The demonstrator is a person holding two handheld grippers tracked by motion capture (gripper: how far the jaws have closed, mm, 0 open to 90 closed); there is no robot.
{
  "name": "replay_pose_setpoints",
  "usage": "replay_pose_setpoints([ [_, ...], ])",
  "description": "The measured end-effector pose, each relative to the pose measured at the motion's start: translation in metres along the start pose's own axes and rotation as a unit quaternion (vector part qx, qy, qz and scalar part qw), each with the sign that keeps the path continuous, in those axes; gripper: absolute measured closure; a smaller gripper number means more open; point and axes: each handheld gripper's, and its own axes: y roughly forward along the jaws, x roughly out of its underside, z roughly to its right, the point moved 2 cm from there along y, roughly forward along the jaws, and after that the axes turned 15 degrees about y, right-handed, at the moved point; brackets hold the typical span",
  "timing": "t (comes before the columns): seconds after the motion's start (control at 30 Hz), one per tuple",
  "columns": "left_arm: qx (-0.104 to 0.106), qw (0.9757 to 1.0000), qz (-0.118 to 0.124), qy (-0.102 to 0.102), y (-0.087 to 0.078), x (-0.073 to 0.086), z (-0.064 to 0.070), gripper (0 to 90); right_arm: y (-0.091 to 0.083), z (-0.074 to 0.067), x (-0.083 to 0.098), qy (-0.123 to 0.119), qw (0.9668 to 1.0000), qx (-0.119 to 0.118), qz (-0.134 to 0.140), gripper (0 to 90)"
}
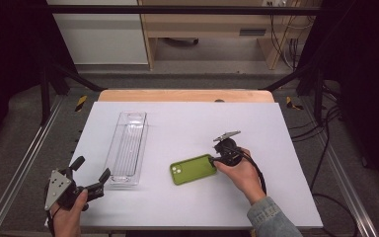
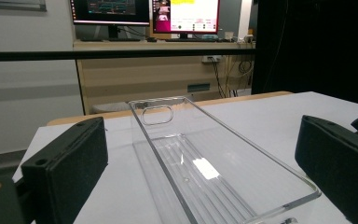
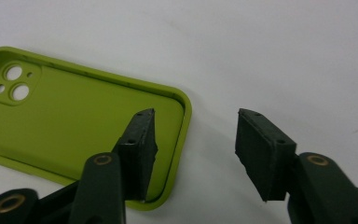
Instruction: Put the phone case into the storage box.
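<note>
A lime-green phone case lies hollow side up on the white table top, with its camera cutout at the left end. My right gripper is at the case's right end and stands open. One jaw rests inside the case against the end rim; the other is outside it, with a gap of bare table between. An empty, clear, long tray lies left of the case. My left gripper is open at the tray's near end, aimed along it and holding nothing.
Metal rails run along both sides of the table. Cables trail on the floor at the right. A wooden desk with monitors stands beyond the far edge. Bare table top lies to the right of the case and behind it.
</note>
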Motion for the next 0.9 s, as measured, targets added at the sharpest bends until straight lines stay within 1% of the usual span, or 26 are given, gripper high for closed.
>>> replay_pose_setpoints([
  [0.03,0.0,1.0,0.0,0.0,0.0,0.0,-0.0001,1.9,0.0015,0.0005,0.0003,0.004,1.0,-0.003,-0.008,52.8],
  [0.1,0.0,1.0,0.0,-0.001,0.0,0.0,-0.0001,1.9,0.002,0.0006,0.0004,0.006,0.9999,-0.001,-0.009,54.0],
  [0.23,0.0,1.0,0.0,-0.001,-0.0001,-0.0001,0.0,1.9,0.0043,0.0011,0.0003,0.02,0.9996,-0.005,-0.02,59.4],
  [0.27,0.0,1.0,0.0,0.0,-0.0001,-0.0001,0.0,1.9,0.005,0.0016,0.0004,0.019,0.9996,-0.007,-0.02,60.9],
  [0.5,0.0,1.0,0.0,0.0,0.0001,-0.0002,0.0,1.9,0.0088,0.0021,0.0021,0.028,0.9992,-0.013,-0.026,66.1],
  [0.53,0.0,1.0,0.0,0.0,0.0,-0.0002,0.0,1.9,0.0097,0.0029,0.0027,0.034,0.999,-0.015,-0.026,67.1],
  [0.73,0.001,1.0,0.0,0.0,0.0003,-0.0001,0.0002,1.9,0.011,0.0038,0.0047,0.041,0.9984,-0.025,-0.029,70.1],
  [0.9,0.001,1.0,-0.001,0.001,0.0004,-0.0002,0.0006,1.9,0.0114,0.0034,0.0045,0.046,0.998,-0.029,-0.033,72.7],
])
